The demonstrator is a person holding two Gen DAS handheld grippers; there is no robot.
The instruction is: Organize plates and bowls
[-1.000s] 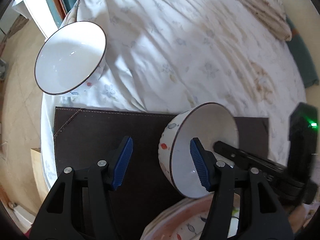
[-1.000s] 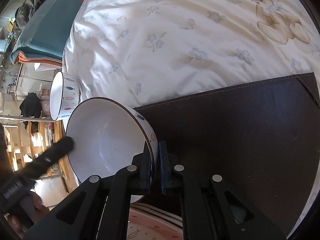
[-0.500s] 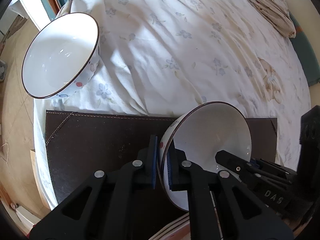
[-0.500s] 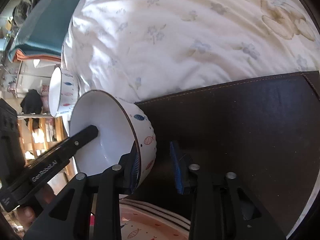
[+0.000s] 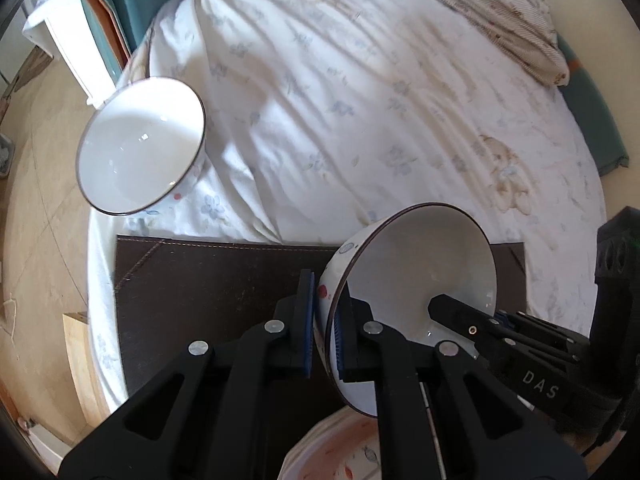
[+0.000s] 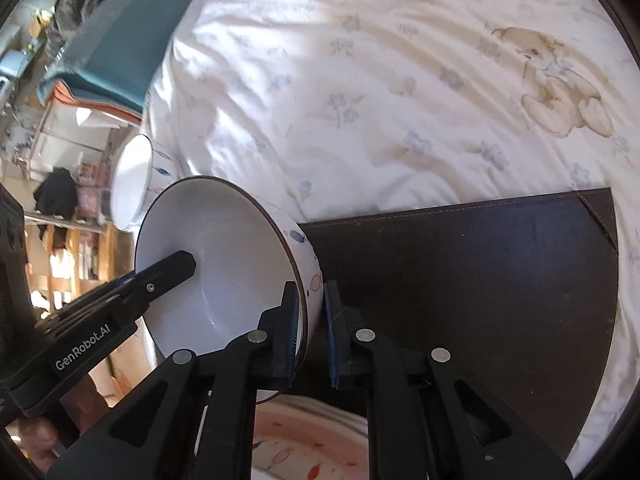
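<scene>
A white bowl [image 5: 416,280] with a dark rim and fish pattern is held tilted above the dark brown mat [image 5: 208,280]. My left gripper [image 5: 324,324] is shut on its rim. My right gripper [image 6: 310,328] straddles the opposite rim of the same bowl [image 6: 224,264], its pads a little apart around the wall. A second white bowl [image 5: 140,148] lies on the white quilt at the left; it also shows in the right wrist view [image 6: 132,184]. A stack of patterned plates [image 5: 340,452] sits below the held bowl, also in the right wrist view [image 6: 312,440].
The mat [image 6: 480,288] lies on a bed with a white flowered quilt [image 5: 360,100]. The bed's left edge drops to a wooden floor [image 5: 32,240]. Teal bedding [image 6: 112,52] and a white cabinet [image 5: 68,44] stand beyond the quilt.
My left gripper closed on the bowl's rim a second ago and still holds it. My right gripper opened from its firm grip and now sits loosely around the rim. The bowl has risen slightly.
</scene>
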